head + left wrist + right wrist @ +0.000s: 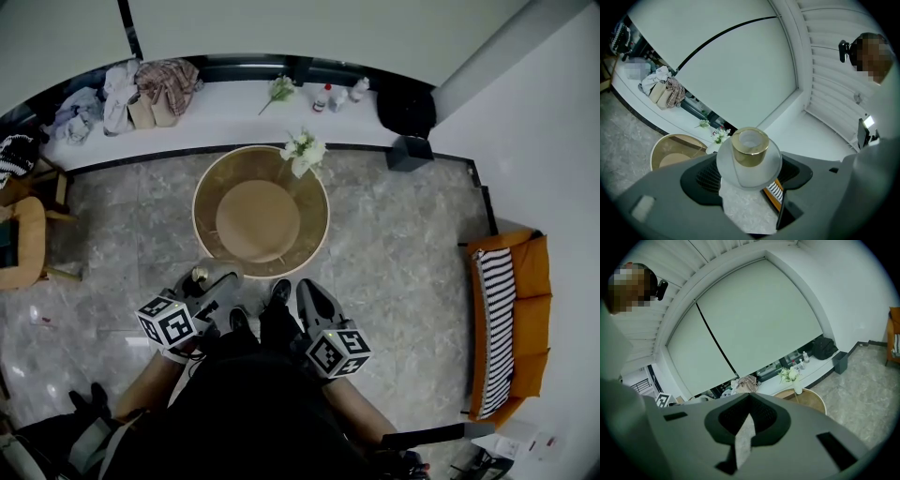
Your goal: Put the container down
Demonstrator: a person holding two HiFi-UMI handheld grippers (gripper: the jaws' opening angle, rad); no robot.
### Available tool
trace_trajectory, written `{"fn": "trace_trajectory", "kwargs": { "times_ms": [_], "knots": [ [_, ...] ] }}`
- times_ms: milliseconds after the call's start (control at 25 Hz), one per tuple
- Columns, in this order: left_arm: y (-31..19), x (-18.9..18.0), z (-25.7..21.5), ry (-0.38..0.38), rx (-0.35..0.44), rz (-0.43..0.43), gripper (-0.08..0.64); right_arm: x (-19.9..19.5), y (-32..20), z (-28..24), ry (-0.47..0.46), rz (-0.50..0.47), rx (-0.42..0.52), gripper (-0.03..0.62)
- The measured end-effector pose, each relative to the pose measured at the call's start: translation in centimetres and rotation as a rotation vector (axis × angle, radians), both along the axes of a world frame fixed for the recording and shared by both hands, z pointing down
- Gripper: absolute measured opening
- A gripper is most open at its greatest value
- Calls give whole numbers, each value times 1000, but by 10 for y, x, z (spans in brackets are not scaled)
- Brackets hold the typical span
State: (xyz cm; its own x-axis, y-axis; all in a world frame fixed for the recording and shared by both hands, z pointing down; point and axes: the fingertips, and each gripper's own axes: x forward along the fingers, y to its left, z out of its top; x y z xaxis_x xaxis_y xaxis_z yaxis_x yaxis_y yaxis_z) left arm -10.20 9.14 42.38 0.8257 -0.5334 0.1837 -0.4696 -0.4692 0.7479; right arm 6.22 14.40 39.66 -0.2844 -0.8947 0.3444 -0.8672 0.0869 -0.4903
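Grey marble floor (403, 262) fills our head view, with a round table (324, 223) ahead. Our left gripper (208, 281) holds the container (200, 276) near the table's closest edge, our right gripper (307, 292) alongside. In the left gripper view, we see the jaws clamped on the frosted container below its gold collar (750, 149). In the right gripper view, the jaws are closed together, with nothing between.

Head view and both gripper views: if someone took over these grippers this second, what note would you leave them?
Left gripper: shut on the gold-collared container.
Right gripper: shut, empty.
The container is in the air, just short of the near rim of the round table in the head view.
Done: container in hand.
Left: set it down, probably on the table, then open the jaws.
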Motion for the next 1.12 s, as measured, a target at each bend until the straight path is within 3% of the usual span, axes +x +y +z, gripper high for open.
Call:
{"fn": "trace_trajectory", "kwargs": {
  "times_ms": [480,840,1120],
  "knots": [
    [-36,-11,-3,-56,9,-114,337,-10,-69,6,-75,-124,22,6],
    [-82,39,17,-97,-39,-114,337,34,-117,30,-116,-138,-37,6],
    [-122,79,21,-172,-20,-126,337,67,-156,43,-150,-161,-61,6]
  ]
}}
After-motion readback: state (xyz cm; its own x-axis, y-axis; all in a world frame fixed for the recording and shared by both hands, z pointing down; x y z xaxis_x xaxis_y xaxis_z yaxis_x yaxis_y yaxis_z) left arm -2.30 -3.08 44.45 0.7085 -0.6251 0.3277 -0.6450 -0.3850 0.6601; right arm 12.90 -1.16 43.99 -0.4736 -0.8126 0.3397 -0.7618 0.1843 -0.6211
